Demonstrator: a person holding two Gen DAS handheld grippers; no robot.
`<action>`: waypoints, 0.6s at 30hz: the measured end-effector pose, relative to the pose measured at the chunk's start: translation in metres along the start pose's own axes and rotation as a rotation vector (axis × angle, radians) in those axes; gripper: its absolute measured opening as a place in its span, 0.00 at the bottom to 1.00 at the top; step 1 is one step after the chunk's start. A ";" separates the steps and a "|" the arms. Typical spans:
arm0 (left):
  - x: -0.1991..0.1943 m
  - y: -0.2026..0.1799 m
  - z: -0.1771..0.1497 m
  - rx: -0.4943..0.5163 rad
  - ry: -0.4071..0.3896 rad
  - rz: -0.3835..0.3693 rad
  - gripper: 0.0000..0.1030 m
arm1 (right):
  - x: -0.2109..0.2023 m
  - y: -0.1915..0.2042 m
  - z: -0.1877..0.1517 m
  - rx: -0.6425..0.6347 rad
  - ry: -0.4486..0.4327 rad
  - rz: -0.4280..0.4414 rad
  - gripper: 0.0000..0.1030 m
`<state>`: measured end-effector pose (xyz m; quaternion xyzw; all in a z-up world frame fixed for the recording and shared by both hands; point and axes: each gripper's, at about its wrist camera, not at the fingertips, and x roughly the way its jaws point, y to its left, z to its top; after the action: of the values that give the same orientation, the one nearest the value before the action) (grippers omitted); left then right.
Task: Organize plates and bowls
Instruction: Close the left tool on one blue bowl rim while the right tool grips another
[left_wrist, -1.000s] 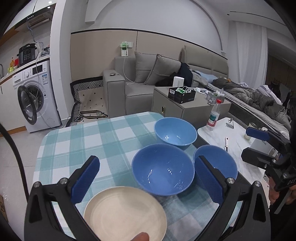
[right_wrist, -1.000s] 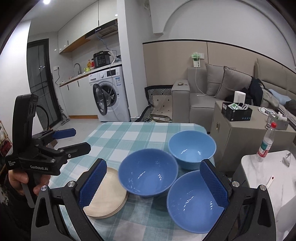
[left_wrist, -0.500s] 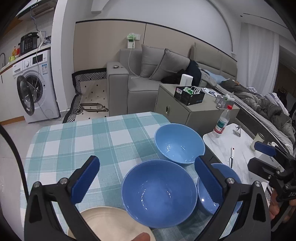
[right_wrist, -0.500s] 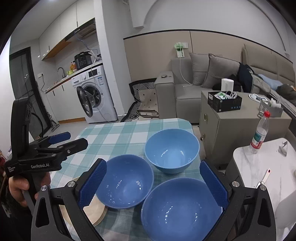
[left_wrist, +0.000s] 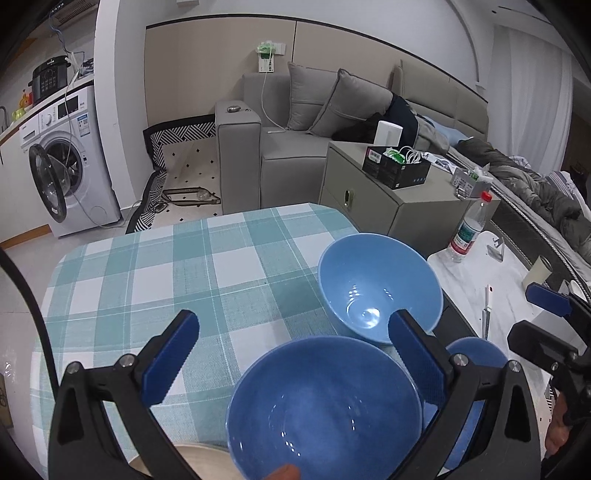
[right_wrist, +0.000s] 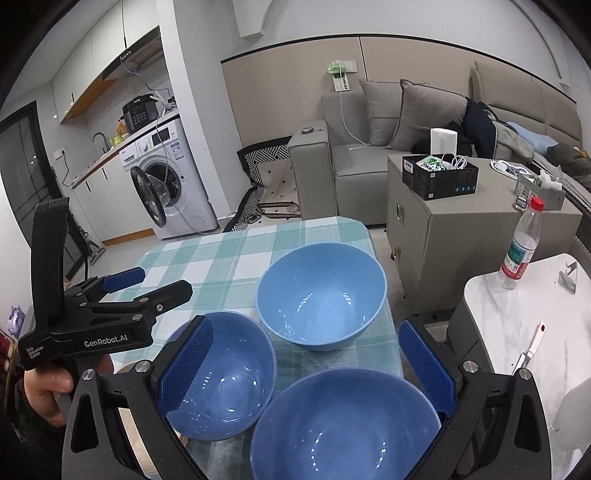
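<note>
Three blue bowls are sitting upright, mouths facing up, on the desk (left_wrist: 221, 266) with the teal checked cloth; being round, they are showing no long axis.

Dark blue bowl (left_wrist: 325, 406): lying between the fingers of the left claw (left_wrist: 295, 365), whose jaws are standing wide apart and gripping nothing. In the right wrist view the same bowl (right_wrist: 221, 376) is sitting partly behind the left finger of the right claw (right_wrist: 306, 365).

Light blue bowl (left_wrist: 380, 288): resting ahead of the left claw, just beyond its right finger; in the right wrist view (right_wrist: 321, 295) it is lying straight ahead of the right claw, beyond the fingertips.

Third blue bowl (right_wrist: 343, 421): lying low between the right claw's fingers, which are also spread wide and holding nothing. The left wrist view is showing only a sliver of it (left_wrist: 476, 350) behind the left claw's right finger.

Beige plate (left_wrist: 199, 461): an edge is peeking in below the left claw, just beside the dark blue bowl; the right wrist view is showing barely a trace of it.

Poses: the right wrist view is showing a hand (right_wrist: 44, 391) gripping the left tool's handle, fingers pointing forward over the desk. The left wrist view is showing the right claw (left_wrist: 539, 317) side-on at the right edge, beside the marble side table (left_wrist: 517, 273).
</note>
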<state>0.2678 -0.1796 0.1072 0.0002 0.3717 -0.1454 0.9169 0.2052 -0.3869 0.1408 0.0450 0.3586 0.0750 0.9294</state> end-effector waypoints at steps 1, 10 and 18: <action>0.004 0.000 0.001 -0.003 0.005 0.000 1.00 | 0.005 -0.001 0.001 0.006 0.008 -0.007 0.99; 0.039 0.003 0.010 -0.026 0.056 -0.027 0.98 | 0.043 -0.017 0.008 0.031 0.051 -0.040 0.89; 0.067 -0.006 0.010 0.009 0.121 -0.063 0.78 | 0.076 -0.035 0.009 0.062 0.109 -0.075 0.71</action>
<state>0.3185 -0.2041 0.0696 0.0013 0.4255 -0.1756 0.8878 0.2703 -0.4089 0.0927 0.0561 0.4122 0.0312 0.9088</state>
